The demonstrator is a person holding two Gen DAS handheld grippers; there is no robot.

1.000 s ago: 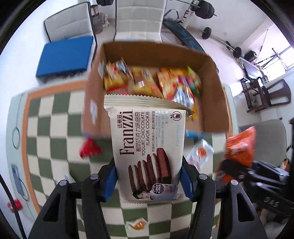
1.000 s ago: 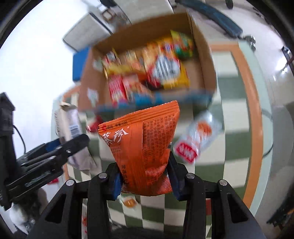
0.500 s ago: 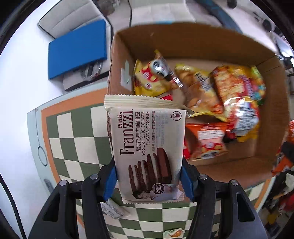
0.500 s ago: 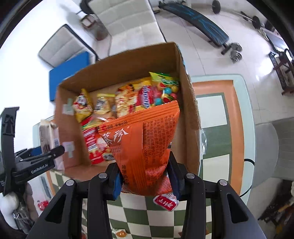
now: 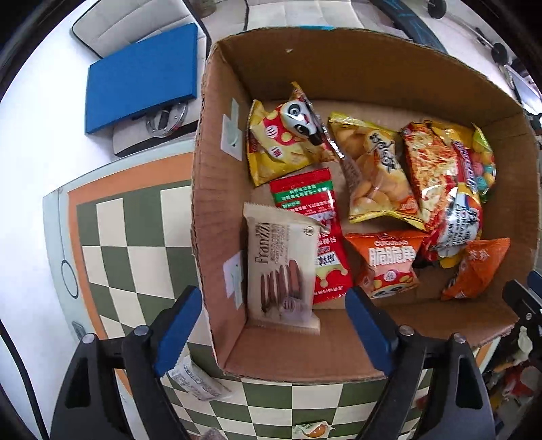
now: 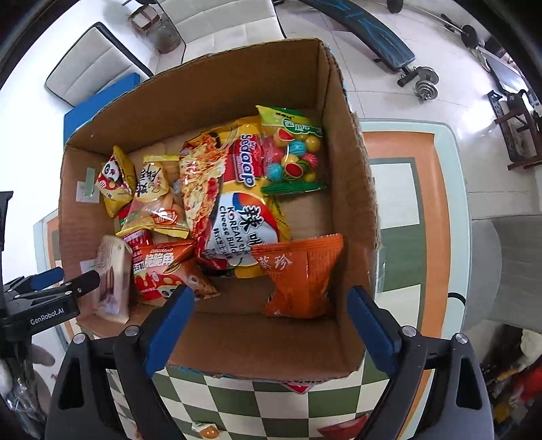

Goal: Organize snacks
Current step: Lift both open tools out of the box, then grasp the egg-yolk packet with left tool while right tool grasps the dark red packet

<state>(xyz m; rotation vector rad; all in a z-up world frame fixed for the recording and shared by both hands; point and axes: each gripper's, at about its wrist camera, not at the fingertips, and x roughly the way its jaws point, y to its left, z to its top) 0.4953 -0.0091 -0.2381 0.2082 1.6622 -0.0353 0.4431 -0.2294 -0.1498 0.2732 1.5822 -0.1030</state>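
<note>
A cardboard box [image 5: 216,176] [image 6: 352,189] stands on the checkered table, holding several snack bags. The beige Franzzi cookie pack [image 5: 281,267] [image 6: 113,277] lies in the box's near left corner, free of my left gripper [image 5: 274,325], whose jaws are opening above it. The orange snack bag [image 6: 299,274] [image 5: 474,267] lies in the near right corner below my right gripper [image 6: 271,325]; those jaws are opening too, with no pad touching the bag. In the right wrist view the left gripper's black arm [image 6: 47,301] reaches in from the left.
Small packets lie on the table [image 5: 118,237] outside the box: a white one [image 5: 196,375], an orange-print one [image 5: 311,430] [image 6: 203,430] and a red one [image 6: 342,430]. A blue-cushioned chair [image 5: 142,74] and a weight bench [image 6: 366,23] stand beyond.
Both grippers came over the box and down, then spread their jaws. The cookie pack and the orange bag dropped out of them and now lie inside the box.
</note>
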